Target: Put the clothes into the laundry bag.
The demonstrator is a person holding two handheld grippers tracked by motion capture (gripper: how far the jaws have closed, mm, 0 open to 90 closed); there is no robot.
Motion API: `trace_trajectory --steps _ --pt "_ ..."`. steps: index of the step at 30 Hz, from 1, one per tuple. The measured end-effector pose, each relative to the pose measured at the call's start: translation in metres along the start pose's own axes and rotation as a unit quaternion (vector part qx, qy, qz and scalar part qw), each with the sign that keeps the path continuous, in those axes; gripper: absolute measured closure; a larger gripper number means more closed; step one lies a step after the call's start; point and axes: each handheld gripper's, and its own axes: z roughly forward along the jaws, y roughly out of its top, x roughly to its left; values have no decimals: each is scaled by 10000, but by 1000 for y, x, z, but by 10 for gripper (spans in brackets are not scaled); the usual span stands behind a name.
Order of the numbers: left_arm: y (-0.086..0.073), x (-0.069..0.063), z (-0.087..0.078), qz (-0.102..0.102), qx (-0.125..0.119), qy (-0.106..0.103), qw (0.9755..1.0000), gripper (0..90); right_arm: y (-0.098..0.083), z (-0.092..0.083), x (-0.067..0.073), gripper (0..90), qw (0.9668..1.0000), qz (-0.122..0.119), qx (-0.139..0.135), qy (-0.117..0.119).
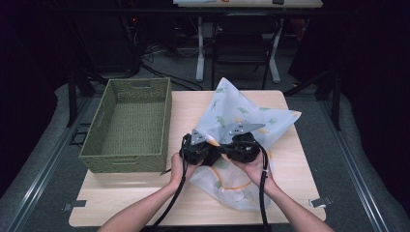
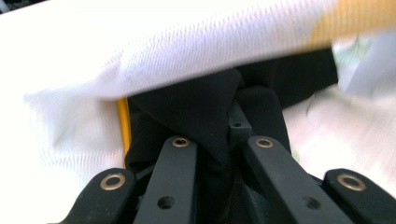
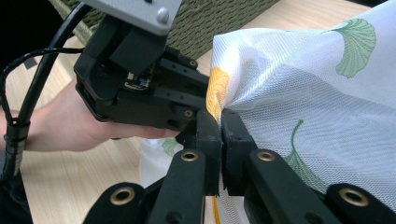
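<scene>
- Done: both grippers have hold of the ginkgo-print mesh cloth (image 1: 251,116), which lies on the tabletop (image 1: 290,193) beside the woven basket (image 1: 128,125).
- Right gripper (image 3: 219,121) fingers are clamped on its orange hem; left gripper (image 1: 196,150) fingers are closed on the neighbouring edge.
- Left: likely folding it and binning it; the basket holds nothing.

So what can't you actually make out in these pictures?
- High view: where the left gripper and right gripper meet the cloth; their own bodies and grey plates cover it.
- High view: the basket floor nearest the person, behind its front wall.
- Left gripper view: the cloth's print, washed out and blurred so close.
- Right gripper view: most of the basket, cut off by the top edge.
</scene>
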Motion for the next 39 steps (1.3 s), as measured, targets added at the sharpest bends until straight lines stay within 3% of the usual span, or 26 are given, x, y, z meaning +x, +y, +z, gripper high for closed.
trace_trajectory --steps 5,6,8,10,14,16,17,19,20,21,24,27,30,33,35,37,38,39 --pt "6 -2 9 -274 -344 -69 9990 861 0 -3 -2 877 9999 104 -116 0" --pt "4 -3 11 -375 -379 -94 9985 860 0 -3 -3 877 9999 102 -136 -4" --pt "2 -4 13 -385 -352 -80 9986 858 0 -3 -4 877 9998 163 -153 -4" --pt "-6 -8 20 -555 -448 -115 9974 857 -2 -2 -4 877 9996 243 -126 11" --pt "-6 -9 24 -749 -686 -140 9947 856 -3 0 -6 877 9995 284 -104 28" --pt "-5 -10 26 -760 -688 -161 9946 849 -4 1 -6 877 9996 272 -86 25" --pt "-6 -12 31 -578 -441 -162 9972 838 -5 3 -5 877 9997 254 -31 16" --pt "-7 -12 33 -556 -367 -191 9976 792 -6 5 -4 876 9998 203 18 -26" --pt "-10 -12 37 -364 -48 -249 9990 749 -7 5 -4 877 9998 201 70 -45" --pt "-10 -12 37 -364 -48 -249 9990 712 -8 6 -4 877 9997 232 104 -49" --pt "-11 -13 34 6 279 -298 9992 574 -9 5 -5 877 9997 138 177 -137" --pt "-11 -13 29 113 421 -295 9986 438 -9 5 -7 877 9995 122 208 -182" --pt "-13 -11 12 325 509 -255 9978 374 -10 3 -9 877 9993 118 247 -240" --pt "-13 -8 5 323 480 -266 9980 359 -10 2 -10 878 9992 117 262 -277" --pt "-14 -3 -9 406 527 -192 9976 349 -10 2 -13 877 9991 108 261 -321" --pt "-14 0 -11 408 531 -100 9977 331 -11 2 -13 877 9990 127 281 -328" --pt "-15 6 -13 239 550 -16 9982 313 -11 3 -14 877 9989 94 303 -348" --pt "-15 6 -13 239 550 -16 9982 291 -11 3 -14 877 9989 94 303 -348"
